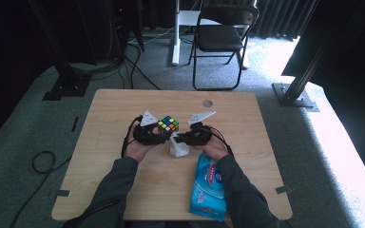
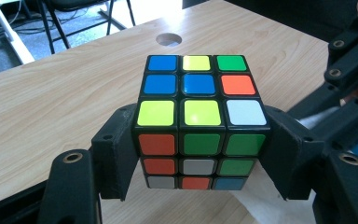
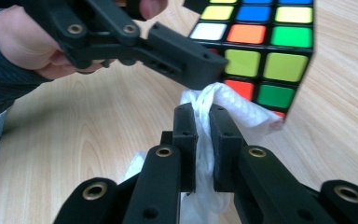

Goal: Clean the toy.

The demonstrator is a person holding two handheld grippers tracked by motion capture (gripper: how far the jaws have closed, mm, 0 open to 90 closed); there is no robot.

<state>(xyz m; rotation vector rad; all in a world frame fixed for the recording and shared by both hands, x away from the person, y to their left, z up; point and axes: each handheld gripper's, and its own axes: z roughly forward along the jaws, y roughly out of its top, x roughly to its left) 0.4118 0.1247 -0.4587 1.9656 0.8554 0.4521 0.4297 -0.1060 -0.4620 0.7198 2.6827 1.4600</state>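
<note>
A scrambled Rubik's cube (image 1: 168,125) (image 2: 199,122) (image 3: 261,51) is held above the wooden table (image 1: 123,109), with my left gripper (image 1: 158,136) (image 2: 200,154) shut on its two sides. My right gripper (image 1: 180,137) (image 3: 203,122) is shut on a white wet wipe (image 1: 178,147) (image 3: 223,100), which hangs between its jaws. The wipe's upper end touches the lower side of the cube. In the right gripper view the left gripper's jaw crosses above the wipe, held by a hand (image 3: 25,44).
A blue pack of wet wipes (image 1: 209,185) lies on the table near the front edge, under the right forearm. A round hole (image 1: 207,103) is in the table's far side. A black folding chair (image 1: 221,38) stands on the floor beyond the table.
</note>
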